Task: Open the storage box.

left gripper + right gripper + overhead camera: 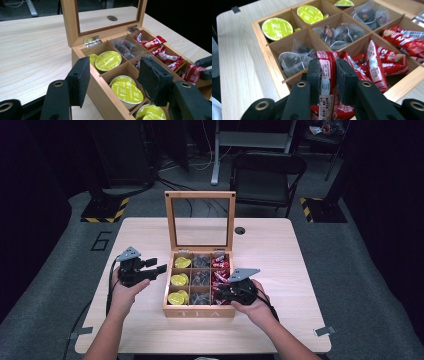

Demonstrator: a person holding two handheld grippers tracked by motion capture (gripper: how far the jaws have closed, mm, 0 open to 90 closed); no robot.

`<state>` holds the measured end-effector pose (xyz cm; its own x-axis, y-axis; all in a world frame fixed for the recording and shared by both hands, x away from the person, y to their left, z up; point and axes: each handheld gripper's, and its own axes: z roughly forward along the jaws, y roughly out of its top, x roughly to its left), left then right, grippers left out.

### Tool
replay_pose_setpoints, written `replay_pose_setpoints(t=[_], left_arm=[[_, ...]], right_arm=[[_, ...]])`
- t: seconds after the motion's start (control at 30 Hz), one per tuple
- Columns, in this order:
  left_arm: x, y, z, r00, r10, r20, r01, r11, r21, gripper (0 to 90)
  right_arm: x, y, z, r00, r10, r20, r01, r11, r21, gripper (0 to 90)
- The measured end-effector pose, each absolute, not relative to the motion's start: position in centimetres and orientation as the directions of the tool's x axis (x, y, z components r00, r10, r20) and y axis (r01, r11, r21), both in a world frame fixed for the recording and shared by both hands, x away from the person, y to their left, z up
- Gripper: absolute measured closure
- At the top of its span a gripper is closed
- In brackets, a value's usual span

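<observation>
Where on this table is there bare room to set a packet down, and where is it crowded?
Bare wood lies left of the tea box, beyond the left tongs, and right of the box out to the table edge, plus behind the raised lid. The box itself is crowded: every compartment is filled, and the right tongs hold a red packet over it.

High view looks down; both tool views share tea box [199,311]
</observation>
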<state>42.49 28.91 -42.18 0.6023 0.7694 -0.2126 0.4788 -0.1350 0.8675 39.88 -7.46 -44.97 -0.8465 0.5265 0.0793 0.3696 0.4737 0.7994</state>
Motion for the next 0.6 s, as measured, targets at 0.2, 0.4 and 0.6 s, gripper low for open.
replay_pose_setpoints(t=[0.2, 0.4, 0.6], left_arm=[[42.3, 29.2, -42.4, 0.589, 0.781, -0.208, 0.489, -0.139, 0.861, 42.7], [42.1, 29.6, -42.5, 0.585, 0.783, -0.212, 0.495, -0.137, 0.858, 42.8], [41.8, 29.6, -42.8, 0.581, 0.784, -0.216, 0.498, -0.133, 0.857, 42.7]], right_arm=[[39.9, -7.8, -44.1, -0.843, 0.532, 0.075, 0.36, 0.457, 0.814, 73.8], [40.1, -8.0, -43.3, -0.839, 0.538, 0.083, 0.362, 0.437, 0.823, 73.8], [40.0, -8.2, -42.6, -0.837, 0.543, 0.07, 0.35, 0.431, 0.832, 73.7]])
